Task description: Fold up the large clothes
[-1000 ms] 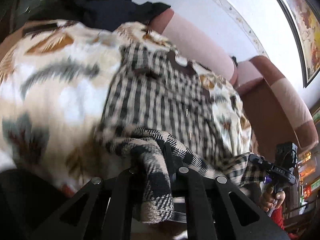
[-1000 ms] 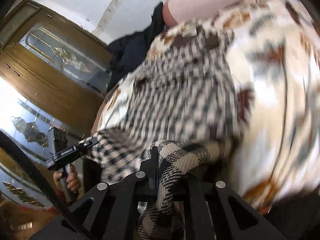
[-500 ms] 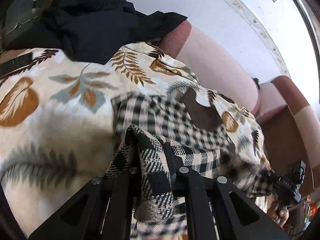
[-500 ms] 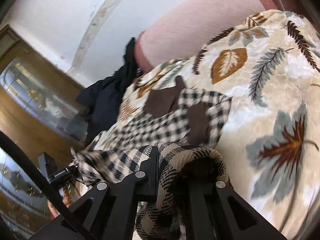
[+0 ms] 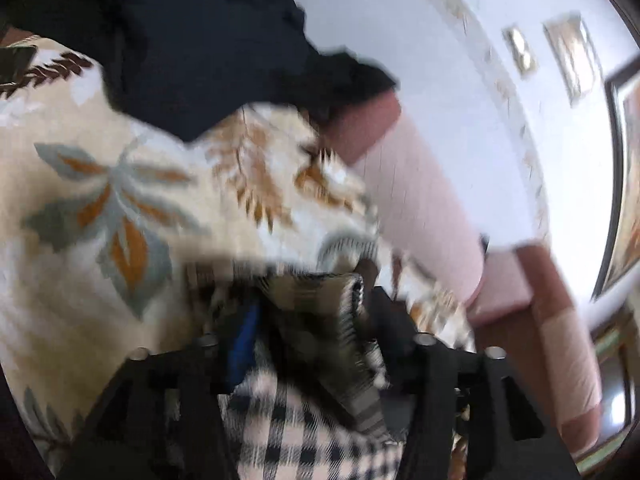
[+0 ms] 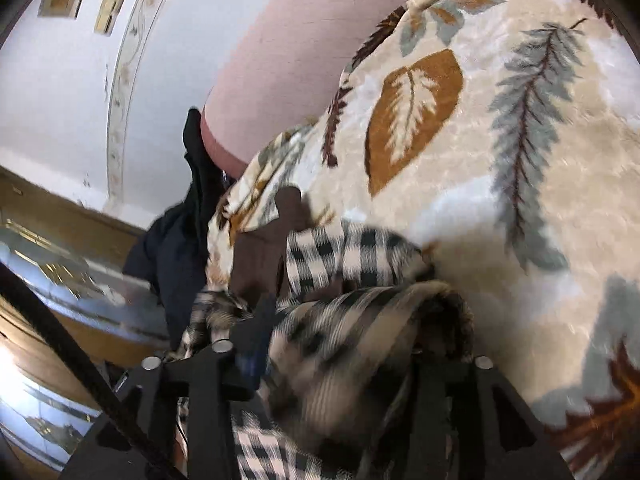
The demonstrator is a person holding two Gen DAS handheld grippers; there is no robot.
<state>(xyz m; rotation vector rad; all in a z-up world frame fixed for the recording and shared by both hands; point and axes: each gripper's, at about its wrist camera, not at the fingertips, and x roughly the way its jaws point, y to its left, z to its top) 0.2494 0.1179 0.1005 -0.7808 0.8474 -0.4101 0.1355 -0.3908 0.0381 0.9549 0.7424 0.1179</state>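
Note:
A beige-and-black checked garment [image 5: 312,432] lies on a leaf-patterned blanket [image 5: 100,200] over a sofa. In the left wrist view my left gripper [image 5: 312,320] has its jaws spread wide, with a bunched fold of the checked cloth lying loose between them. In the right wrist view my right gripper [image 6: 340,340] is also open wide, with a thick fold of the same garment [image 6: 352,256] resting between its fingers. A brown patch [image 6: 260,248] of the garment shows at its far end.
A black garment [image 5: 200,40] is heaped at the sofa's far end and also shows in the right wrist view [image 6: 180,240]. The pink sofa backrest [image 5: 420,200] runs behind the blanket. A wooden door [image 6: 60,280] stands at the left.
Both grippers have carried the checked cloth forward across the blanket toward the backrest, folding the garment over. Both sets of jaws have spread from shut to wide open.

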